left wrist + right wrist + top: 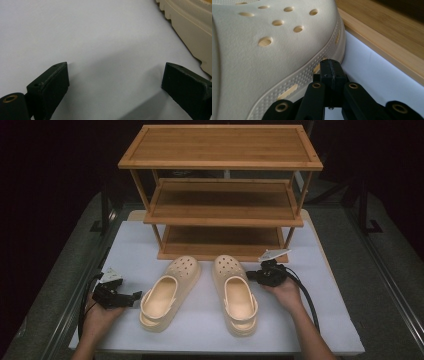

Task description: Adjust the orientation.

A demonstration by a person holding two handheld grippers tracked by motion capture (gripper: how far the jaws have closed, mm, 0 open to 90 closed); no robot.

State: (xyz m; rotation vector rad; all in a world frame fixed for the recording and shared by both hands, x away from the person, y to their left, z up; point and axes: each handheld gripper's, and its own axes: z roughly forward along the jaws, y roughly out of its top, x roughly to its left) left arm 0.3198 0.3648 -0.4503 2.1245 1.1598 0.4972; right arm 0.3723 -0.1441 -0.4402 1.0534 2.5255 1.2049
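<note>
Two cream clogs lie side by side on the white table, toes toward the rack: the left clog (165,292) and the right clog (234,290). My left gripper (136,296) sits just left of the left clog's heel, jaws wide open with bare table between them (113,82); the clog's ridged sole (190,30) shows at the upper right of its view. My right gripper (248,275) is against the right clog's outer side, jaws pressed together with nothing between them (331,72), the tips at the clog's dotted side wall (294,80).
A three-shelf bamboo rack (222,190) stands at the back of the table; its bottom rail (387,50) runs close to the right gripper. White tabletop (200,330) lies open in front of the clogs. Dark floor surrounds the table.
</note>
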